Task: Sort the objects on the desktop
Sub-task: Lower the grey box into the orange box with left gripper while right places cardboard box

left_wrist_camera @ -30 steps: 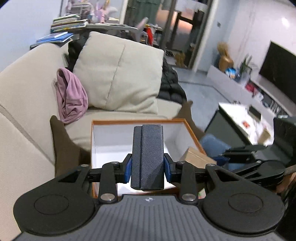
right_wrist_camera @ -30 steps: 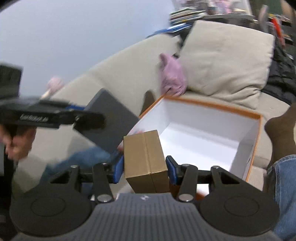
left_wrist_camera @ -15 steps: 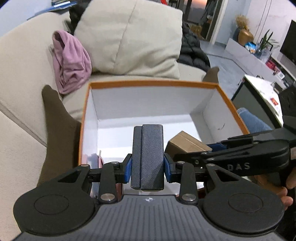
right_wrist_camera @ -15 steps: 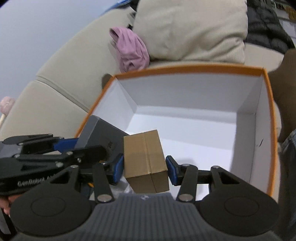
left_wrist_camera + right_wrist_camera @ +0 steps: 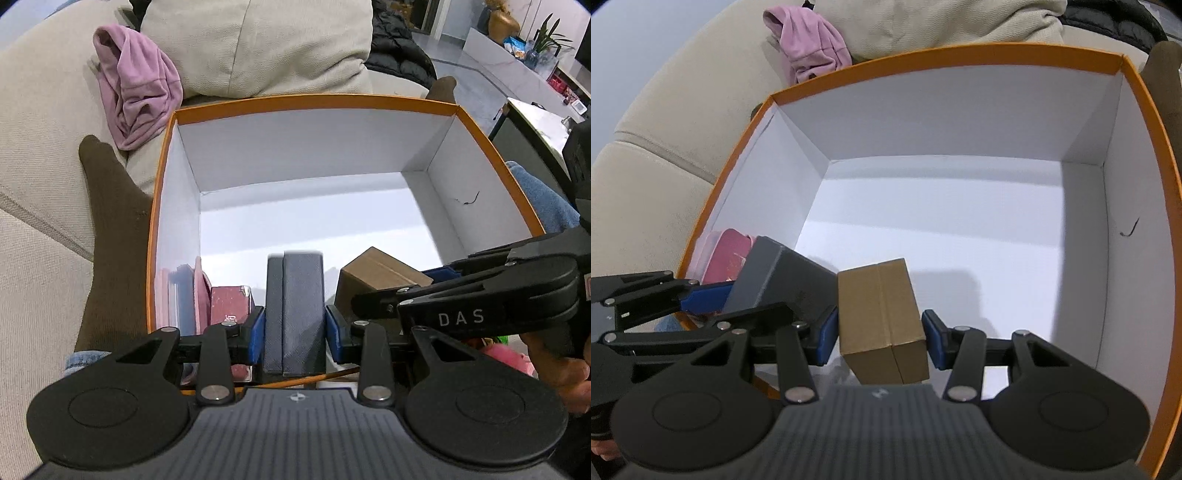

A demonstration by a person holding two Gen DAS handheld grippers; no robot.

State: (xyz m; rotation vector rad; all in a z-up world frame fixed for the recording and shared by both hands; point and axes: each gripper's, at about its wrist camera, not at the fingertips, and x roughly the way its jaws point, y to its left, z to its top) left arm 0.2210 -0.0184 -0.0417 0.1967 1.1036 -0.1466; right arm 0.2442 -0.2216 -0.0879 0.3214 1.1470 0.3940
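A beige sofa (image 5: 44,155) carries a large white box with an orange rim (image 5: 314,101), its open top facing up. Inside, the left gripper (image 5: 294,328) has its jaws clamped on the sides of a grey case (image 5: 295,314), whose long axis runs forward along the fingers, pointing down toward the box floor near the near wall. Just beside it, the right gripper (image 5: 879,334) has its jaws clamped on a brown carton (image 5: 882,314), its long axis likewise running along the fingers, tilted downward. A dark red box (image 5: 229,304) stands by the left wall.
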